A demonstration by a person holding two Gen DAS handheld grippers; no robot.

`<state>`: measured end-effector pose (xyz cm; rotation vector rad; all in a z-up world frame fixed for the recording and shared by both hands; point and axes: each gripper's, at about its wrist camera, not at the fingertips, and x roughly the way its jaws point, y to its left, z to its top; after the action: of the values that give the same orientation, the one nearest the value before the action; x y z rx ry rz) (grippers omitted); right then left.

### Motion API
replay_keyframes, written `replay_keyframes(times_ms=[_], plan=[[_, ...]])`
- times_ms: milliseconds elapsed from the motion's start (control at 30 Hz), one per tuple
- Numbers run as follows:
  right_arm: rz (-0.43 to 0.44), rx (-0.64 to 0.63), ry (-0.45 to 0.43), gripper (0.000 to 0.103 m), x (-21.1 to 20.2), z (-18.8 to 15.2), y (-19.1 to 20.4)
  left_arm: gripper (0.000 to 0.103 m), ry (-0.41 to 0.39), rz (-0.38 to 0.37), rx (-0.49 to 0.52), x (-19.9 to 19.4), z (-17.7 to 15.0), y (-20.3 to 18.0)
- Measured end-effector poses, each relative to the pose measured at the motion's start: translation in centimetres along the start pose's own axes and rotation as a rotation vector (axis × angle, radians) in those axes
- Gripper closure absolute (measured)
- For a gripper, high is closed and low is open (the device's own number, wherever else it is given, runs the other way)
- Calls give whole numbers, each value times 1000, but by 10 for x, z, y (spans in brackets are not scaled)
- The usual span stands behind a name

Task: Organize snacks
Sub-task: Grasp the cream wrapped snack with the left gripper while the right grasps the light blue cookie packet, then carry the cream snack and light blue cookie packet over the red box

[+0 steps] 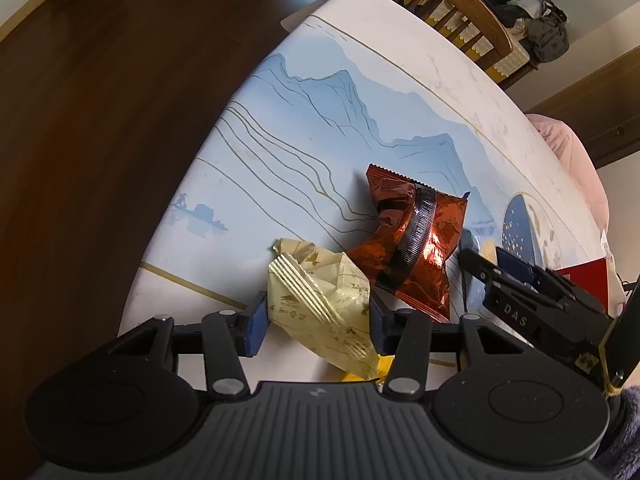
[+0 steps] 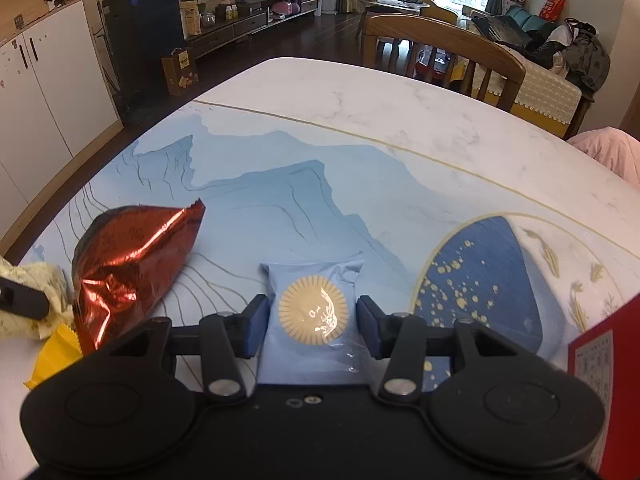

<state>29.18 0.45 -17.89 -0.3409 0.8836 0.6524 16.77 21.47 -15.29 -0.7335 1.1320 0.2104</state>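
Observation:
My left gripper (image 1: 318,322) has its blue pads on both sides of a cream snack packet (image 1: 324,300), closed on it at the table's near edge. A red foil packet (image 1: 412,240) lies just beyond it, also in the right wrist view (image 2: 128,268). My right gripper (image 2: 310,322) straddles a light blue packet with a gold sun disc (image 2: 312,312); the pads stand a little off its sides, so it is open. The right gripper shows at the right of the left wrist view (image 1: 480,264). A yellow packet (image 2: 52,354) lies under the cream one (image 2: 36,296).
The table (image 2: 360,120) has a blue mountain-print mat. A red box (image 2: 608,364) stands at the right edge. A wooden chair (image 2: 444,48) is at the far side, pink cloth (image 2: 608,152) at the far right. Dark floor lies left of the table.

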Motion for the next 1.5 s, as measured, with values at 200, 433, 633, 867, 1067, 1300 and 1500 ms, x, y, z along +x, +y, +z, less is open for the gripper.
replay_keyframes(times_ms=[200,433,633,867,1067,1300,1500], plan=[[2,57,0,56,-18,-11,-5,60,-12,-7,5,-3,-5,3],[17,114,-13,56,-53,-27,-9,61,-30,-27,-20,-9,-10,11],[28,155,-22,56,-82,-40,-13,61,-73,-19,1,-25,-18,12],[33,172,-52,56,-120,-49,-14,61,-128,-31,52,-56,-36,-2],[8,157,-67,56,-151,-54,-14,61,-184,-54,97,-80,-52,-26],[-17,171,-120,56,-187,-63,-28,61,-222,-98,158,-97,-68,-64],[-54,196,-163,56,-213,-73,-54,60,-240,-130,227,-102,-81,-104]])
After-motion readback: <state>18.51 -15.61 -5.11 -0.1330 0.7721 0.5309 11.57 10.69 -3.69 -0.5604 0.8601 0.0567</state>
